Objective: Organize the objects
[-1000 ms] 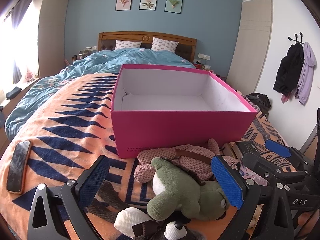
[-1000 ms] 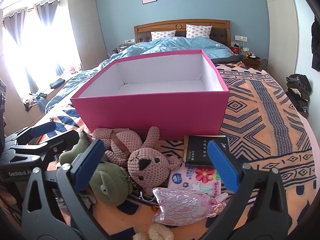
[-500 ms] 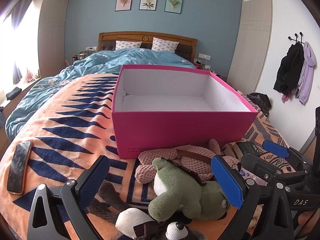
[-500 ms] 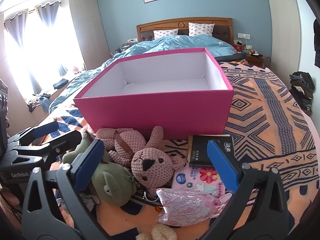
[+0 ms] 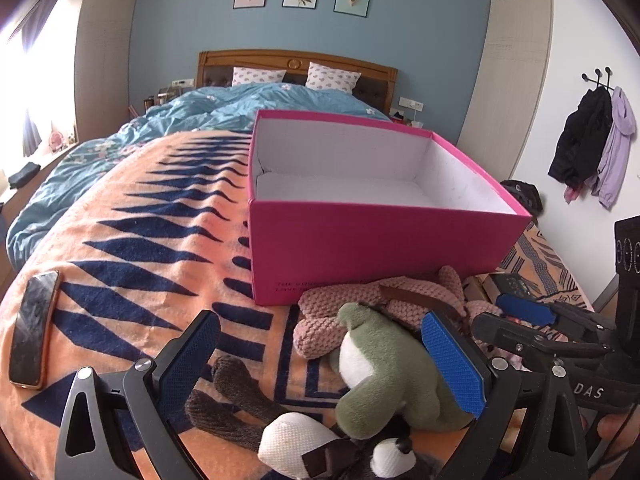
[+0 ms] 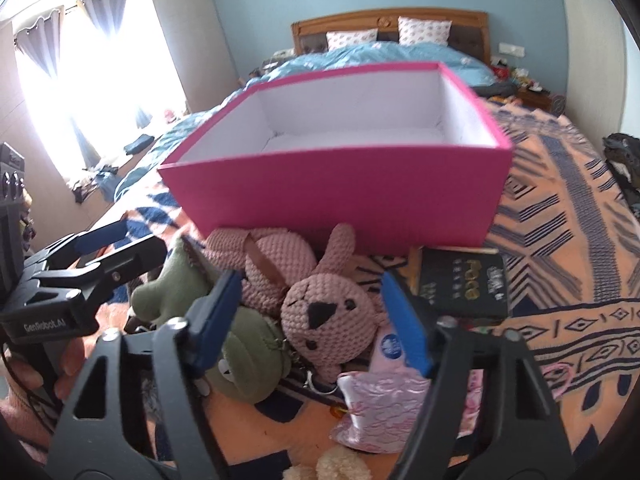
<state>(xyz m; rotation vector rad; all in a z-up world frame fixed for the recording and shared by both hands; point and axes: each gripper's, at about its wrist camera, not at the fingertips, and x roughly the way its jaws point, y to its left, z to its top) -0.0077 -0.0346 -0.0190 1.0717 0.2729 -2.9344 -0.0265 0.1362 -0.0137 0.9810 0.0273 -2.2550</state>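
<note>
Right gripper (image 6: 320,320) has tipped down and in toward the toy pile, and its jaws have just been closing, from fully wide to roughly half. The pink bunny's (image 6: 324,320) head now sits between the 2 blue pads; the right wrist view is motion-blurred, so whether the pads already press on it cannot be told. It looks framed, not yet clamped.

Left gripper (image 5: 316,360) has barely moved: jaws wide apart, hovering over the near-left part of the pile. The right pad overlaps the green frog (image 5: 392,364) in the left wrist view, the left pad hangs over bare blanket (image 5: 120,240). Nothing is held.

The pink box (image 5: 360,248) has not shifted. It stands open on the blanket just beyond the toys, and its white inside shows nothing in it. The bunny lies against the box's near wall, with the frog just left of it and touching. A black book (image 6: 464,284) lies to the right, and a pink shiny pouch (image 6: 380,404) is nearest the camera. A black-and-white plush (image 5: 320,444) and a brown glove (image 5: 228,400) lie at the near edge of the left view. A phone (image 5: 32,328) lies far left, well apart.

Meaning: nothing sorted yet. The bunny looks like the 1st pick, with the box close behind for the drop. The frog's closeness risks a snag on lift.
</note>
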